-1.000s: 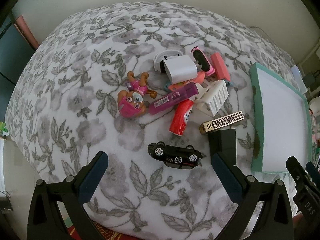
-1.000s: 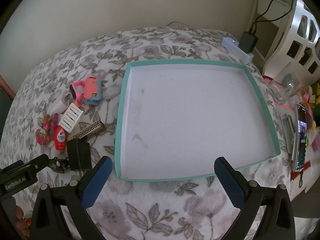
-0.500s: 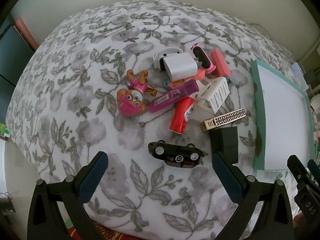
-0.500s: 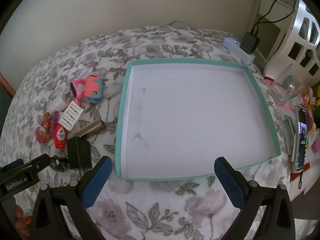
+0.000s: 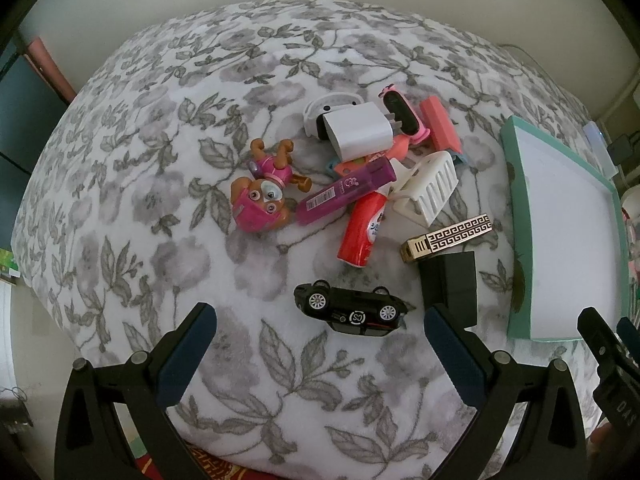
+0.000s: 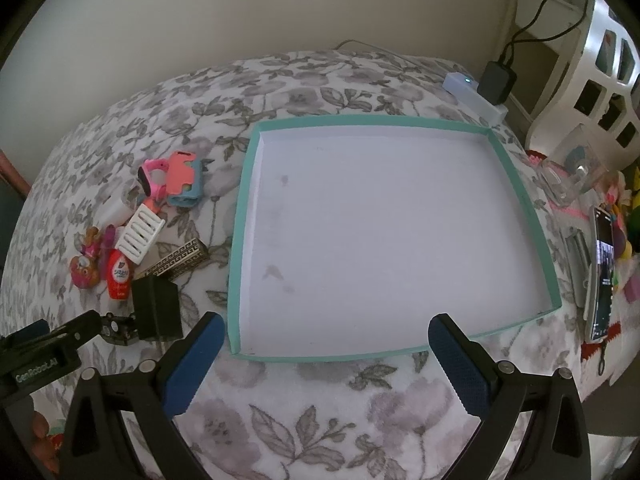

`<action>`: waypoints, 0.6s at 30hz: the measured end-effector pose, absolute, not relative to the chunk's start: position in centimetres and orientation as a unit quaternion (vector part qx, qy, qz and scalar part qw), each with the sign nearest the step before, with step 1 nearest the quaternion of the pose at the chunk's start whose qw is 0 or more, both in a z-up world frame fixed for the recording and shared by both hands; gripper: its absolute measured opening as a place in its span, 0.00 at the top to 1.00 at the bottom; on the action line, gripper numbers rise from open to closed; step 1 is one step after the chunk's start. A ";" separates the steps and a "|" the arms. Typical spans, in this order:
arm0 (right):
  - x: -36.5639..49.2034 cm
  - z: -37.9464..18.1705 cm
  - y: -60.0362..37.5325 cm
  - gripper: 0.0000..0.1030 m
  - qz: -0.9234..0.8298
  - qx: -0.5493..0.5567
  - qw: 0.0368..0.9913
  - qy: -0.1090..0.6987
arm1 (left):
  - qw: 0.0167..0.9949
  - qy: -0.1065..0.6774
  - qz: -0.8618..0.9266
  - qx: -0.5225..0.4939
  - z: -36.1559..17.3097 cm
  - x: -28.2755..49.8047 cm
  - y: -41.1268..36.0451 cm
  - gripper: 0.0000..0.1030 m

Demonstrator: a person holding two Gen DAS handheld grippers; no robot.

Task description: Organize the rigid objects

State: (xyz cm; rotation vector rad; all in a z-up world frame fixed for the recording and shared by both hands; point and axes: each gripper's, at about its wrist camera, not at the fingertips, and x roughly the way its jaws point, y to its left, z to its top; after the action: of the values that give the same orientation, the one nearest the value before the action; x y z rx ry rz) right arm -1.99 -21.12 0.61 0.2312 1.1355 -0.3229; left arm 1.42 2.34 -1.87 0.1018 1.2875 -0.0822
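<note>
Little is being displaced since earlier; left gripper (image 5: 320,344) and right gripper (image 6: 326,354) jaws are being held wide, empty; tray (image 6: 240,240) is being left unfilled.

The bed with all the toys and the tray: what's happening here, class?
A person holds a two-finger gripper in each hand over a floral bedspread. The left gripper is open, hovering just short of an overturned black toy car, with a pile of small toys and chargers beyond it. The right gripper is open too, empty, facing the teal-rimmed tray, which holds nothing yet. No item is grasped.
</note>
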 end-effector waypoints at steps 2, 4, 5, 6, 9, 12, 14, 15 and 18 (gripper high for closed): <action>-2.0 0.6 -21.2 0.00 -0.152 0.109 0.824 0.535 | 0.798 0.600 -0.038 0.048 -1.9 1.4 2.3 0.00; -2.0 0.6 -21.2 0.00 -0.153 0.110 0.824 0.535 | 0.798 0.600 -0.038 0.048 -1.9 1.4 2.3 0.00; -2.0 0.6 -21.2 0.00 -0.152 0.110 0.824 0.535 | 0.798 0.600 -0.039 0.048 -1.9 1.4 2.3 0.00; -2.0 0.6 -21.2 0.00 -0.152 0.110 0.824 0.535 | 0.798 0.600 -0.039 0.048 -1.9 1.4 2.3 0.00; -2.0 0.7 -21.1 0.00 -0.151 0.108 0.825 0.534 | 0.798 0.600 -0.039 0.048 -1.9 1.4 2.3 0.00; -1.8 0.9 -20.6 0.00 -0.136 0.108 0.832 0.527 | 0.798 0.600 -0.044 0.046 -1.9 1.3 2.3 0.00; -1.5 1.1 -19.8 0.00 -0.119 0.104 0.838 0.523 | 0.797 0.600 -0.053 0.044 -1.9 1.3 2.2 0.00; -1.3 1.1 -19.3 0.00 -0.107 0.100 0.839 0.523 | 0.796 0.601 -0.056 0.045 -2.0 1.3 2.1 0.00; -0.9 0.9 -18.2 0.00 -0.092 0.094 0.840 0.526 | 0.793 0.604 -0.066 0.050 -2.2 1.2 1.7 0.00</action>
State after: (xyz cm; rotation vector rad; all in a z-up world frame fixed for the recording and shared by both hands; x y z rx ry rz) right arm -0.85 -18.18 0.91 0.1996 1.1119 -0.1944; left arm 1.22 1.74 -2.17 0.1068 1.2990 -0.1422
